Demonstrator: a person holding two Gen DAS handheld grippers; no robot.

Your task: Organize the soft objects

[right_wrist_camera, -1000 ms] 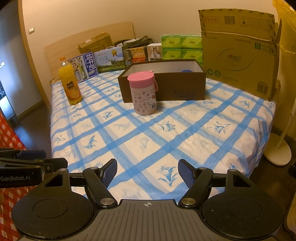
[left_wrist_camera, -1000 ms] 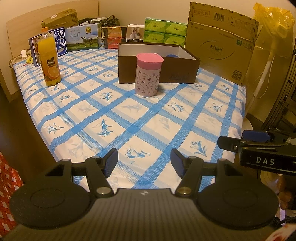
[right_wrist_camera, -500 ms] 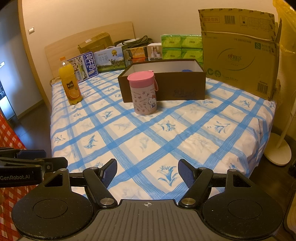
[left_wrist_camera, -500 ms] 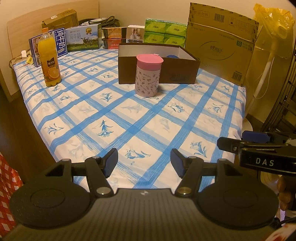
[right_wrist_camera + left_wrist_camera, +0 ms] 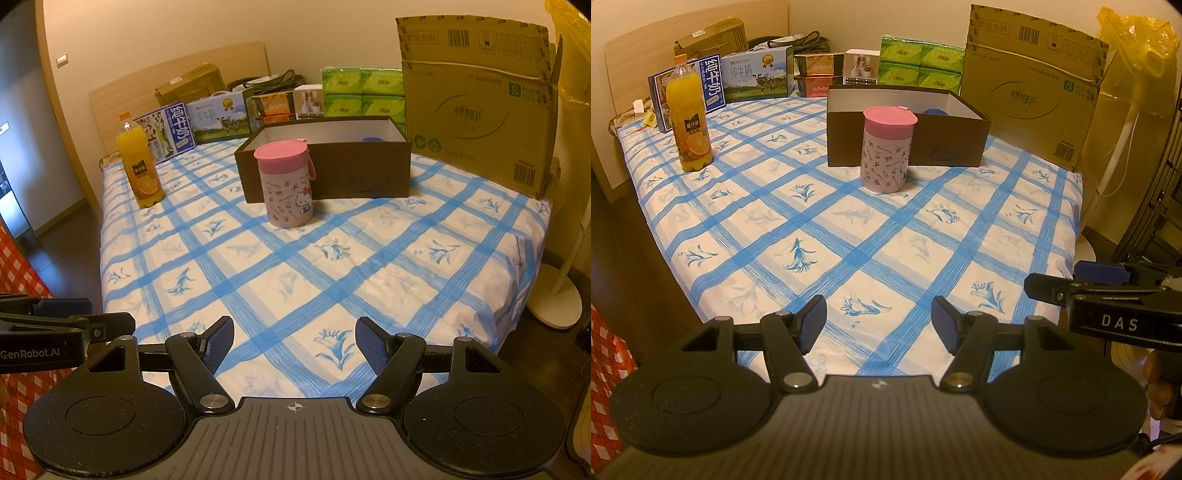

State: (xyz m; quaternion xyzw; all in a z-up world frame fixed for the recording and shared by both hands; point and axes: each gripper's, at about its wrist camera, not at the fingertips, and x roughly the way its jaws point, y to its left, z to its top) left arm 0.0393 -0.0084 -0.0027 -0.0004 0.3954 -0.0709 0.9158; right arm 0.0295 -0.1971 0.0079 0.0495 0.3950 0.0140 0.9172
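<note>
An open brown box with a white inside stands at the far middle of the bed; a blue object peeks over its far rim. A pink-lidded Hello Kitty cup stands in front of the box. My left gripper is open and empty over the bed's near edge. My right gripper is open and empty over the near edge too. Each gripper shows at the side of the other's view.
An orange juice bottle stands at the far left. Milk cartons, green tissue packs and a large cardboard box line the back. A fan stand is right of the bed.
</note>
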